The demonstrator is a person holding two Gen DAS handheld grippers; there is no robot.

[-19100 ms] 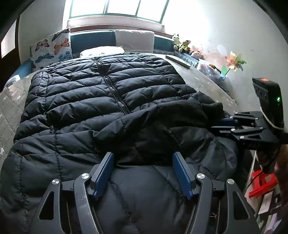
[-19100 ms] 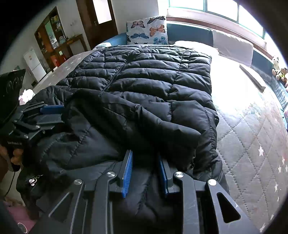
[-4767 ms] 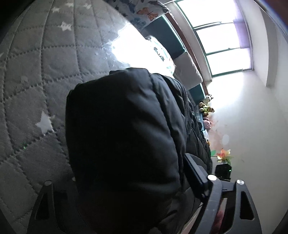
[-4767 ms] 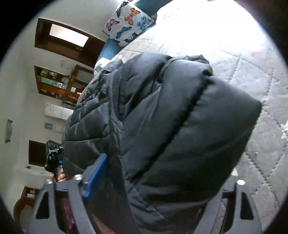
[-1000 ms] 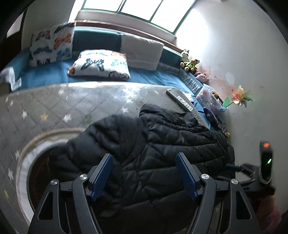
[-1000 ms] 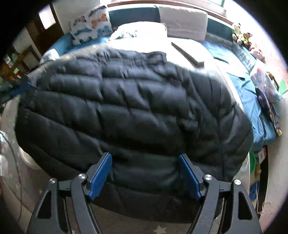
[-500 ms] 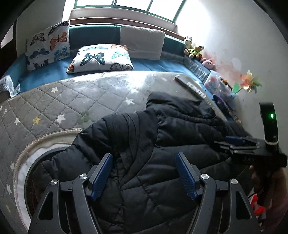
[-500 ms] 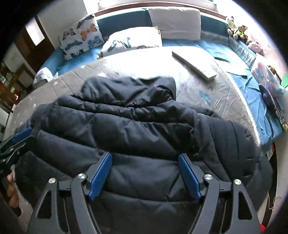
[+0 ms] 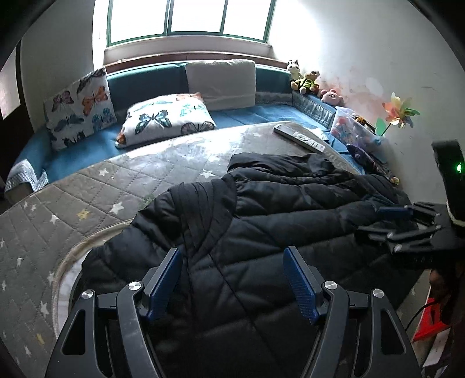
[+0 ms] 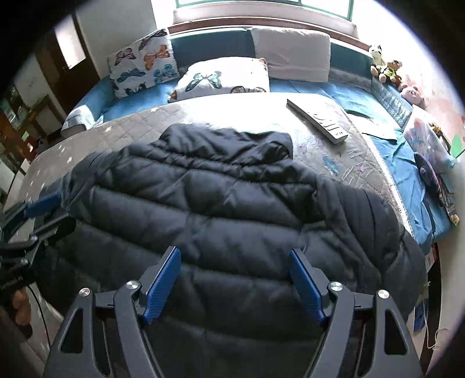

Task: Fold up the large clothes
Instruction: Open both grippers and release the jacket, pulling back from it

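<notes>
1. A big black puffy jacket (image 9: 261, 221) lies folded in a heap on the gray quilt with stars (image 9: 96, 192) that covers the bed. It sits at the near edge of the bed, close to both tools.
2. The jacket's hood (image 10: 229, 145) points toward the pillows at the far end.
3. The left gripper (image 9: 232, 279) hangs over the near part of the jacket. Its two blue pads (image 9: 164, 279) are spread wide. They pinch nothing.
4. The right gripper (image 10: 234, 280) hangs over the jacket too. Its blue pads (image 10: 305, 283) are also spread wide, with only the puffy cloth seen below them. I cannot tell if the pads touch the cloth.
5. In the left view, the other tool shows at the right side, by the jacket's edge.
6. In the right view, the other tool shows at the left side, by the jacket's other edge.
7. A white remote (image 10: 318, 120) lies on the quilt past the jacket, well apart from it.
8. Two butterfly pillows (image 9: 165, 119) and a plain gray pillow (image 9: 222, 81) sit at the far end, under the bright window (image 9: 189, 17).
9. Small stuffed toys (image 9: 305, 78) sit in the far corner by the wall. A bright pinwheel (image 9: 399, 112) stands near them.
</notes>
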